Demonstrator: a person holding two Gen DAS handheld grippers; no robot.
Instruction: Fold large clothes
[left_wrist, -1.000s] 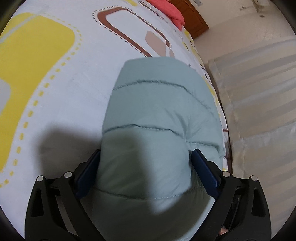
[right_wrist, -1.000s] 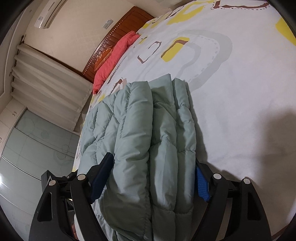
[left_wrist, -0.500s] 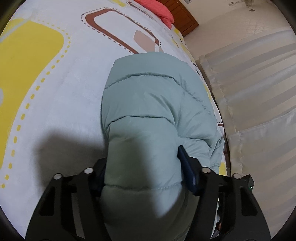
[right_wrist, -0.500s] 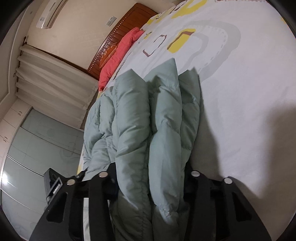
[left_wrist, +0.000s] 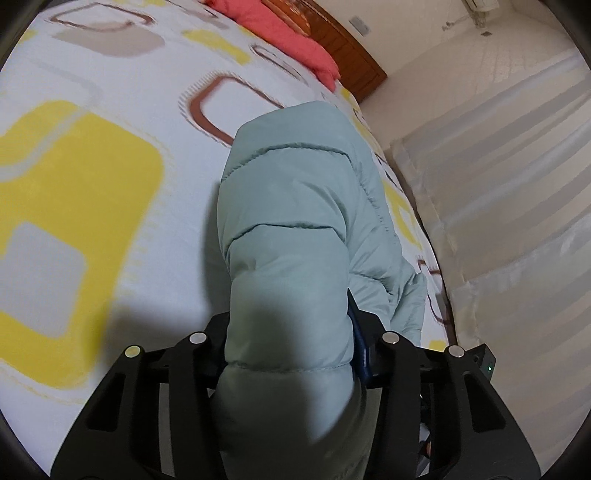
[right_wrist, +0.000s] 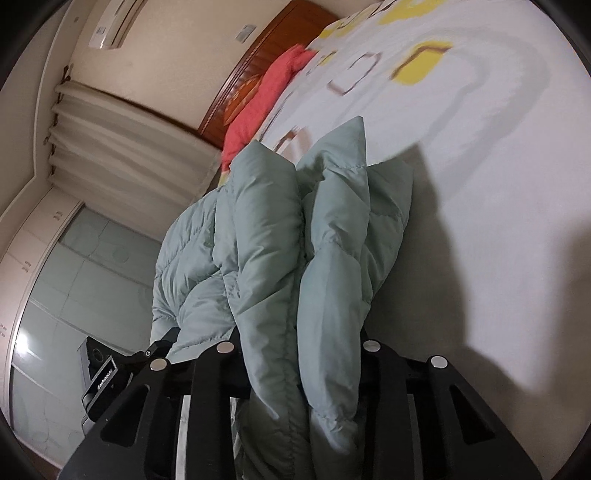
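A pale green quilted puffer jacket (left_wrist: 295, 206) lies bunched on the bed near its right edge. My left gripper (left_wrist: 290, 328) is shut on one padded end of it, and the fabric bulges up between the jaws and hides the fingertips. In the right wrist view the jacket (right_wrist: 295, 258) stands in thick folds. My right gripper (right_wrist: 299, 343) is shut on these folds and lifts them off the sheet.
The bed sheet (left_wrist: 92, 184) is white with yellow and brown shapes. A red pillow (left_wrist: 284, 33) and wooden headboard (left_wrist: 347, 48) are at the far end. Curtains (left_wrist: 498, 184) hang beside the bed. The left gripper's body (right_wrist: 107, 373) shows low in the right wrist view.
Both grippers have closed from wide open onto the jacket. The fabric is squeezed into taller folds and raised, and both views have tilted up toward the headboard.
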